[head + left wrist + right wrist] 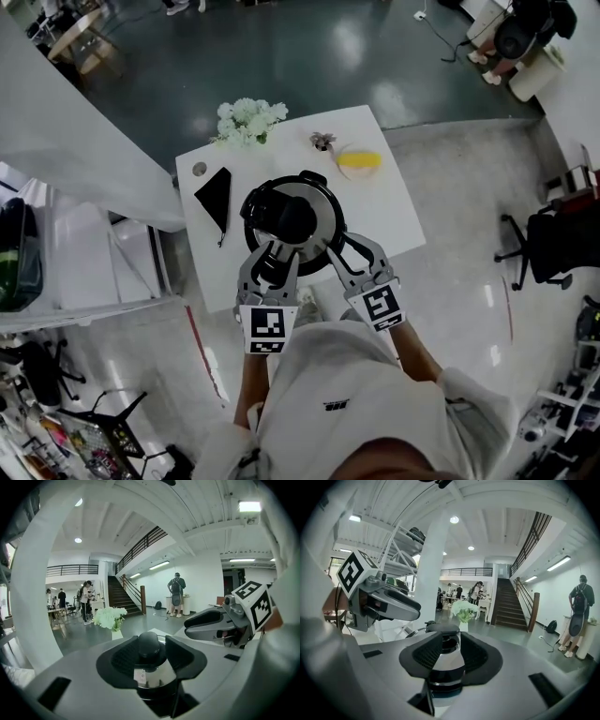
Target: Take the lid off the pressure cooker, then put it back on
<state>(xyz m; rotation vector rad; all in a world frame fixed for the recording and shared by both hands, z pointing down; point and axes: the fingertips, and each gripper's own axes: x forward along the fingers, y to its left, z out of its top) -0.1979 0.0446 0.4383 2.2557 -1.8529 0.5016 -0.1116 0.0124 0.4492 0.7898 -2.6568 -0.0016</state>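
The pressure cooker (291, 217), steel with a black lid handle and knob, stands in the middle of a small white table (394, 206). My left gripper (274, 251) is at the cooker's near left side. My right gripper (349, 246) is at its near right side. In the left gripper view the black pads (124, 660) stand close together, and the lid knob (150, 644) shows through the narrow gap beyond them. The right gripper view shows the same: close pads (476, 656) with the cooker (443, 667) seen between them. I see neither pair pressing on anything.
On the table's far side lie a bunch of white flowers (248, 120), a yellow thing on a plate (359, 161) and a black triangular cloth (216, 195). A white shelf unit (94, 262) stands to the left. People stand in the hall behind (176, 595).
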